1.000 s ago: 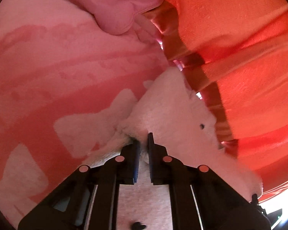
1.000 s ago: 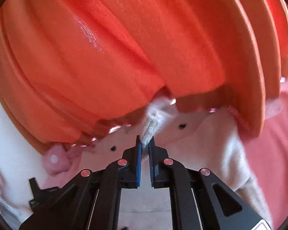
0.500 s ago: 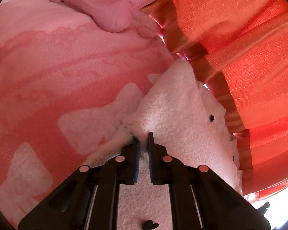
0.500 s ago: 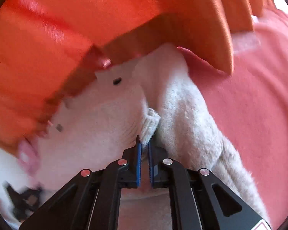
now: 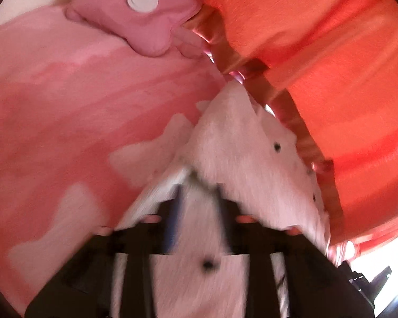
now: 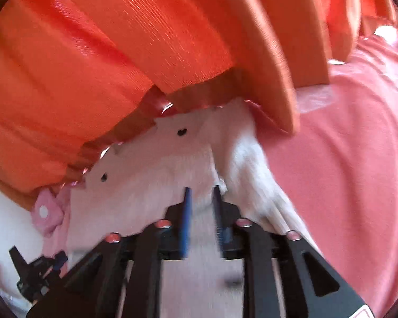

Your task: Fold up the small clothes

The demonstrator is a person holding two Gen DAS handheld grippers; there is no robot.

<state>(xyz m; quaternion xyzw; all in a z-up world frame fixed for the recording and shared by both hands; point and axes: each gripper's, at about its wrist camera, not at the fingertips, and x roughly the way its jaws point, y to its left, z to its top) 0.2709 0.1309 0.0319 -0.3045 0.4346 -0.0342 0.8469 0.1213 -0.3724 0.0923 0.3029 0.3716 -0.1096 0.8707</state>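
The white fleece garment lies on a pink patterned blanket, its far edge tucked under the hem of an orange curtain. Small dark heart marks dot the fleece.

Left gripper: jaws spread and just opened. Fleece lies between and over the tips, but the pads do not press on it.

Right gripper: jaws spread and just opened. A folded ridge of the garment sits just beyond the right tip, with fleece below the gap, not pinched.

A pink padded item with a white disc rests on the blanket near the curtain hem. Both views are motion-blurred.
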